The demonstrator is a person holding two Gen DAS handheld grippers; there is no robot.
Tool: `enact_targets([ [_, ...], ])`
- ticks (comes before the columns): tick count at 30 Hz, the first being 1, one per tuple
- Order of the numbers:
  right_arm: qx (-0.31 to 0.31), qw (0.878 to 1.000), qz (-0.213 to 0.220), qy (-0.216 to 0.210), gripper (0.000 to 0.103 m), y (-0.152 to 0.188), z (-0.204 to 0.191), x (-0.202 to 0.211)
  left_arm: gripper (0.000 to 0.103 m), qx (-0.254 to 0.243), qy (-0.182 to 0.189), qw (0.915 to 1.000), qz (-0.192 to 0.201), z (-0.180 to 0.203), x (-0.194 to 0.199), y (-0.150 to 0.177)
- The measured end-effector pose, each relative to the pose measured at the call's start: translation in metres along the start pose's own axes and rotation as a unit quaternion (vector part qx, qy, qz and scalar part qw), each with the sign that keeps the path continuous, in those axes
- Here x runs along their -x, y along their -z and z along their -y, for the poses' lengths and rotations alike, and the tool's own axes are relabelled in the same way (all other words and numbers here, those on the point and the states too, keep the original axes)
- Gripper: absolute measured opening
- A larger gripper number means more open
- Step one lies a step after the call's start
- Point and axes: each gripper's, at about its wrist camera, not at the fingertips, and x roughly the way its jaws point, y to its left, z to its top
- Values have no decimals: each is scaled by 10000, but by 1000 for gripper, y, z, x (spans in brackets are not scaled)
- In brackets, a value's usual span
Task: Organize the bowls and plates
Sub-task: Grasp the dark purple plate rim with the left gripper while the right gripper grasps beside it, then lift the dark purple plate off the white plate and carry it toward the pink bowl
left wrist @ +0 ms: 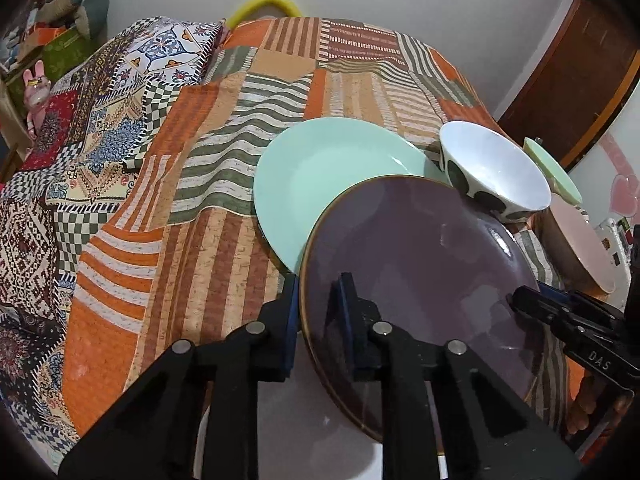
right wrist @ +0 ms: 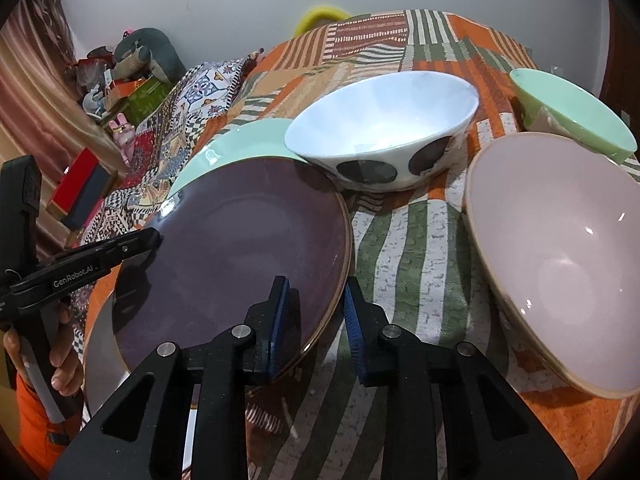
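Observation:
A purple plate (left wrist: 420, 264) (right wrist: 240, 256) is tilted, its far edge over a mint green plate (left wrist: 332, 168) (right wrist: 224, 152). My left gripper (left wrist: 320, 320) straddles the purple plate's left rim with a finger on each side, not clamped tight. My right gripper (right wrist: 316, 320) straddles its right rim the same way, with a visible gap. A white bowl with dark spots (left wrist: 492, 168) (right wrist: 384, 128) stands just behind. A pink bowl (right wrist: 560, 256) (left wrist: 580, 240) and a mint green bowl (right wrist: 576, 112) (left wrist: 554, 168) sit to the right.
The dishes rest on a patchwork orange and striped cloth (left wrist: 224, 208) (right wrist: 412, 240). A white plate (left wrist: 312, 432) (right wrist: 100, 360) lies under the purple one near me. Toys and boxes (left wrist: 60, 20) stand at the far left. A wooden door (left wrist: 580, 80) is at the right.

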Motion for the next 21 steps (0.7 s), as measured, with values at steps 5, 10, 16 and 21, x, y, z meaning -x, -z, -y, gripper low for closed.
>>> enact_targets([
  [5,-32,10000,19,-37,25,-1,-1,0,19,7,35,10000,-22,-2,0,1],
  [10,-144,9998,-54,-128,25,-3,1,0,19,-54,-52,10000,21,2,3,3],
  [16,-160,9997,-6,-192,25,-1,-1,6,19,26,-89,10000,5,4,10,7],
  [21,-93,9997,96,-192,25,-2,-5,15,19,71,-77,9999,70,6,21,12],
])
